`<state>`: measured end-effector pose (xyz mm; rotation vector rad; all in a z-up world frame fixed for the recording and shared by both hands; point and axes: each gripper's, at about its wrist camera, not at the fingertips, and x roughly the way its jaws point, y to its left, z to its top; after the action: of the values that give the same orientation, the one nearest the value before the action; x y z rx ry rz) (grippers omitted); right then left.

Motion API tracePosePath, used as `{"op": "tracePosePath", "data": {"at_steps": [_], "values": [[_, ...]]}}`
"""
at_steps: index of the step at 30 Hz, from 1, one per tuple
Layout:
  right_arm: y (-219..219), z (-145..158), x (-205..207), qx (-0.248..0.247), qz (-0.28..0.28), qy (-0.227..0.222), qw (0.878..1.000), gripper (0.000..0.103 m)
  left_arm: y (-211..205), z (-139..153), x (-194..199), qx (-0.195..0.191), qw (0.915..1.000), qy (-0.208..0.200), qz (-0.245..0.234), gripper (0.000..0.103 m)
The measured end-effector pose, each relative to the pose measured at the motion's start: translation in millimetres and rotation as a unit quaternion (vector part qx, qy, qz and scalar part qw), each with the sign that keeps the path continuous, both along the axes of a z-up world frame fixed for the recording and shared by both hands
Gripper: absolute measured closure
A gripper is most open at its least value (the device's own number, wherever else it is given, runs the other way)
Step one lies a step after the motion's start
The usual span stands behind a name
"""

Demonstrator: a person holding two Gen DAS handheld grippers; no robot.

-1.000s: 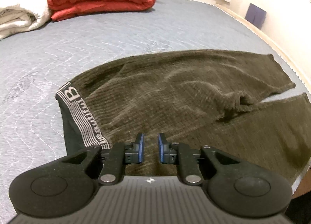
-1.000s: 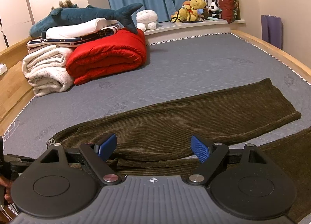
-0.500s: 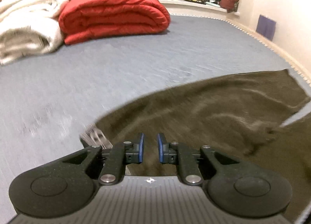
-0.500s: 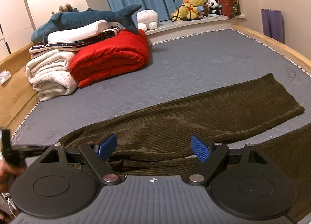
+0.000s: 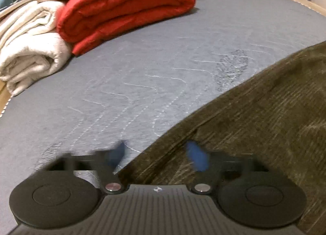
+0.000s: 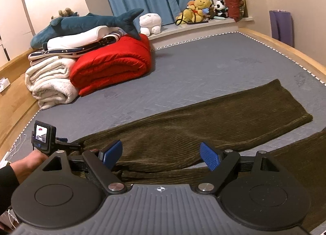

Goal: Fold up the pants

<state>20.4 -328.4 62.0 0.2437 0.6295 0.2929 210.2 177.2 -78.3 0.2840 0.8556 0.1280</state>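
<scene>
Where the blurred blue pads of the left gripper [image 5: 158, 156] stand apart, the edge of the corduroy pants [image 6: 203, 131] runs between them unpressed, half over cloth, half over grey mattress [image 5: 142, 67]. Right gripper [image 6: 162, 155]: fingers spread wide, nothing between the pads, poised above the near fold of the pants. Pants: olive-brown, laid flat across the near part of the mattress, one leg stretched to the right, the other lying nearer. A hand [image 6: 28, 163] at lower left holds the left gripper's handle. Further off: red quilt [image 6: 114, 65], folded; white blanket [image 6: 51, 84] beside it; plush shark [image 6: 87, 22] on top of the pile.
</scene>
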Motion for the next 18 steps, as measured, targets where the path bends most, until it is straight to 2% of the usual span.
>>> {"op": "tracePosePath", "data": {"at_steps": [1,4,9,14,16,18], "values": [[-0.9,-0.2,0.6,0.000,-0.002,0.001,1.000,0.018,0.8,0.7,-0.4,-0.006,0.9999,0.008,-0.001,0.086],[-2.6,-0.6,2.2,-0.001,-0.010,0.004,1.000,0.018,-10.7,13.5,-20.7,0.021,0.9992,-0.019,-0.028,0.091],[-4.1,-1.6,6.9,-0.009,-0.026,0.001,1.000,0.018,-38.3,47.4,-89.9,0.048,0.9922,-0.076,-0.087,0.092],[-17.0,-10.8,18.1,-0.003,-0.059,0.017,0.998,0.018,-75.3,87.8,-189.3,0.040,0.9782,-0.109,-0.172,0.093],[-32.3,-11.8,23.5,0.009,-0.088,0.018,0.996,0.018,-89.0,94.6,-233.3,0.041,0.9704,-0.105,-0.214,0.093],[-51.5,-11.6,27.5,0.019,-0.127,0.015,0.992,0.018,-100.7,86.9,-274.4,0.062,0.9581,-0.081,-0.268,0.093]]}}
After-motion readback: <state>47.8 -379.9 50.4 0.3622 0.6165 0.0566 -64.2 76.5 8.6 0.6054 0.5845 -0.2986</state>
